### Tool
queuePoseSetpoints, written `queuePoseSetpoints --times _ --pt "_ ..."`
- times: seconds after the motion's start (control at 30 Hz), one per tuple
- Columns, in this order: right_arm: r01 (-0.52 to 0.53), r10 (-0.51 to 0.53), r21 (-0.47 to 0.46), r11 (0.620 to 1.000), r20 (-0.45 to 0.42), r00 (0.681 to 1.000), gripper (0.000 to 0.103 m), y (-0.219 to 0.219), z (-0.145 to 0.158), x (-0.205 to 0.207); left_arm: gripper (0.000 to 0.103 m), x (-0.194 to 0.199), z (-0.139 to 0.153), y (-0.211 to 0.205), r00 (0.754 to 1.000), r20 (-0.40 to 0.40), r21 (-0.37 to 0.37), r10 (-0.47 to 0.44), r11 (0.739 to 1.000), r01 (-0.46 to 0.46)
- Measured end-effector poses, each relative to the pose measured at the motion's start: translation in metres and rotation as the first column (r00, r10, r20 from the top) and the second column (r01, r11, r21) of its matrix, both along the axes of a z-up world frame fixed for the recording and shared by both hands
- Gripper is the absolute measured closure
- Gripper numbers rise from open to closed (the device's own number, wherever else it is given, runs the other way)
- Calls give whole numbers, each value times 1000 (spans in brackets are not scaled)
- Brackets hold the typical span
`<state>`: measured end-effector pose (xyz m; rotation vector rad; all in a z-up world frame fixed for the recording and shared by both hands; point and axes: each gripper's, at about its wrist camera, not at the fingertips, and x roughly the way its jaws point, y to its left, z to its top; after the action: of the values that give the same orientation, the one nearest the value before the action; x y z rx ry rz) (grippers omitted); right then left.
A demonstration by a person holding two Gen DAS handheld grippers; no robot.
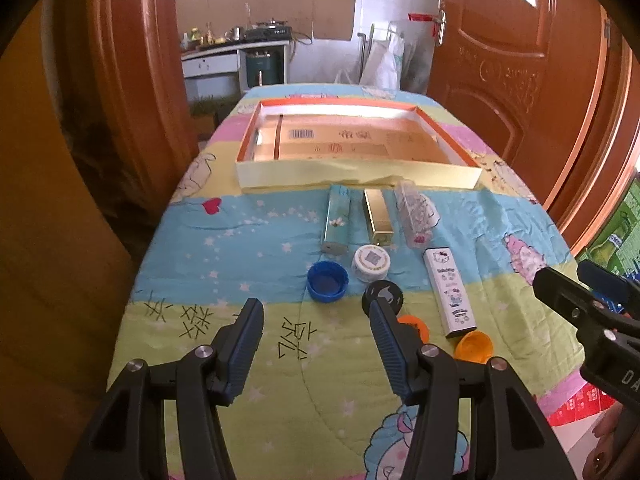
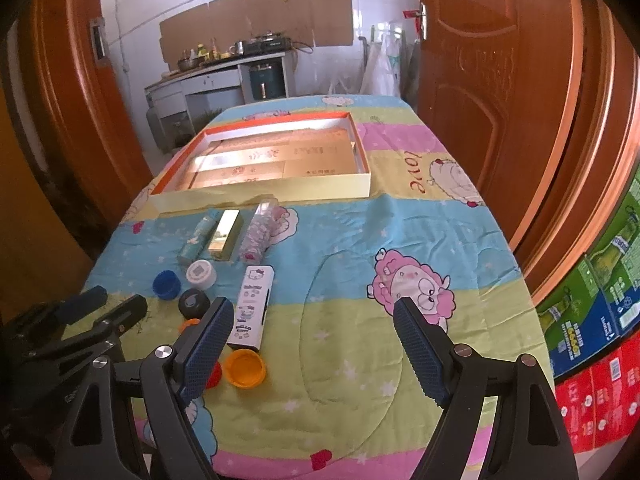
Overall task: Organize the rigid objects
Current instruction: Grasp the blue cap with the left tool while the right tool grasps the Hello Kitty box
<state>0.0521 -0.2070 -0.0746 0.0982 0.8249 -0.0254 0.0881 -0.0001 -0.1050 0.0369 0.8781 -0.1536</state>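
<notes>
A shallow orange-rimmed box [image 1: 356, 174] [image 2: 264, 196] lies at the far end of the quilt-covered table. In front of it lie a teal tube box [image 1: 337, 220], a gold box [image 1: 377, 216], a clear plastic box [image 1: 414, 216] and a white Hello Kitty box [image 1: 450, 292] [image 2: 252, 308]. Bottle caps sit near them: blue [image 1: 327, 281], white [image 1: 371, 263], black [image 1: 383, 296], and two orange [image 1: 474, 346] [image 2: 244, 368]. My left gripper [image 1: 316, 308] is open and empty above the quilt, its right finger over the black cap. My right gripper [image 2: 314, 308] is open and empty, right of the caps.
The table carries a cartoon quilt [image 2: 360, 248]. Brown doors [image 1: 520, 60] stand on both sides. Stacked cartons [image 2: 600, 300] stand to the right of the table. A kitchen counter [image 1: 236, 46] is far behind.
</notes>
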Motion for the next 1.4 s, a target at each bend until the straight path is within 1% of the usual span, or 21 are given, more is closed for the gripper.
queuePoseSetpoints --times 0.3,0.53,0.67,0.8,0.87,0.93,1.07,1.33,1.37,1.4 --pt "-5 6 8 1000 -37 999 20 0 -15 15 47 16 -18 -6 999 -35 20 -12 1000 12" --pt "-1 2 20 1000 -53 999 20 -2 -23 24 49 27 -28 -3 998 -60 15 -5 1000 6" --pt "-12 14 29 1000 -59 998 20 1 -24 29 51 33 -32 -2 998 -69 23 -3 1000 5" --pt "-27 28 17 999 -62 998 20 8 -26 34 53 38 -36 -1 997 -70 12 -7 1000 8" --pt "-35 36 9 999 -66 997 20 13 -27 38 57 40 -38 -4 998 -61 32 -16 999 18" --pt "-41 41 -1 999 -70 997 20 18 -28 41 58 41 -38 -6 998 -51 51 -29 998 32" --pt "-53 51 -29 998 -82 995 26 26 -33 49 60 46 -38 -6 998 -43 41 -44 998 45" --pt "-67 60 -49 997 -130 990 27 39 -48 59 61 51 -39 -6 997 -35 35 -62 997 63" --pt "-69 62 -50 996 -134 989 28 39 -50 60 62 52 -39 -6 997 -34 37 -65 997 66" --pt "-72 63 -55 996 -140 988 33 40 -53 62 63 52 -39 -7 997 -32 40 -66 997 67"
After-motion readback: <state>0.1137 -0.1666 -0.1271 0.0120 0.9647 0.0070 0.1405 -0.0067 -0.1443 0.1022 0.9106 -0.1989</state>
